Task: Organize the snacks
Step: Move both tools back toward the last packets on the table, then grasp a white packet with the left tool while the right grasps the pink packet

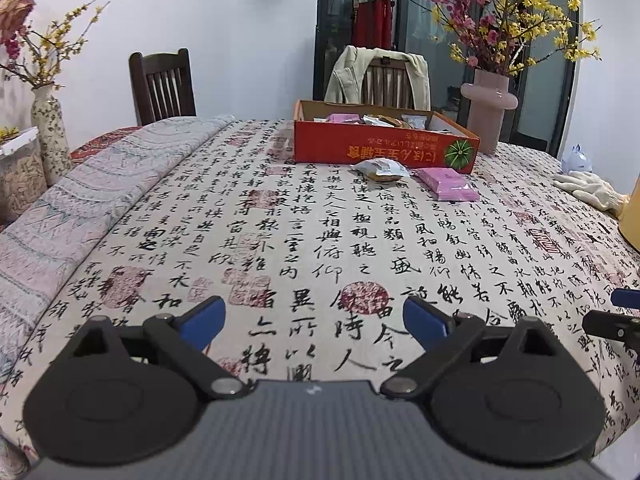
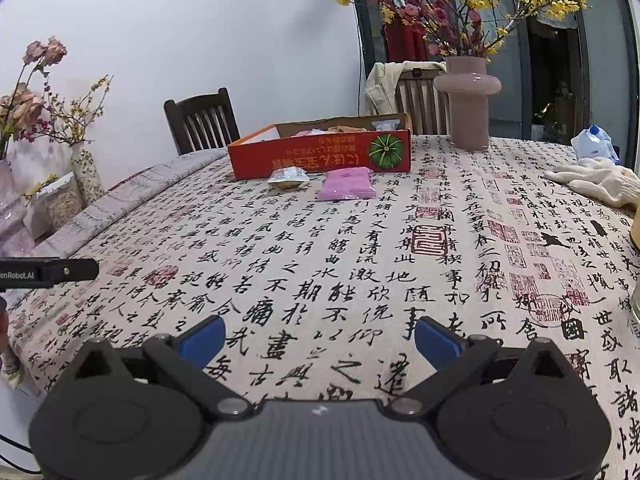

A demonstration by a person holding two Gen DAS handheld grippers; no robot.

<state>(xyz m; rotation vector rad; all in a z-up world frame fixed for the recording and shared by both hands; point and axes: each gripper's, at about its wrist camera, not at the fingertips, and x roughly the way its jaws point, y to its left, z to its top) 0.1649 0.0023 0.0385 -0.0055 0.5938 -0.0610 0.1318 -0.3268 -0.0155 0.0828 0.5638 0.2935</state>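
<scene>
A: Your left gripper (image 1: pixel 314 316) has its blue pads spread wide with nothing between them, only the tablecloth (image 1: pixel 280 216) below. Your right gripper (image 2: pixel 320 338) is spread just as wide and empty too.

B: What can you read from there?

A: The cloth is pale fabric printed all over with black brush calligraphy and red seal stamps. The red cardboard box (image 2: pixel 320 152) carries yellow characters printed upside down to you, too small to make out, beside a round green pumpkin picture. On the black bar at the left edge of your right view you can read "enRobot_AI".

B: And the snacks?

A: Several wrapped packets lie inside the open box. Two more lie on the cloth just in front of it: a crinkly silver-white packet (image 1: pixel 378 169) and a flat pink packet (image 1: pixel 448 186), side by side, well apart from both your grippers. A smooth pink vase (image 2: pixel 468 100) stands right of the box, and a knitted white glove (image 2: pixel 592 180) lies farther right.
</scene>
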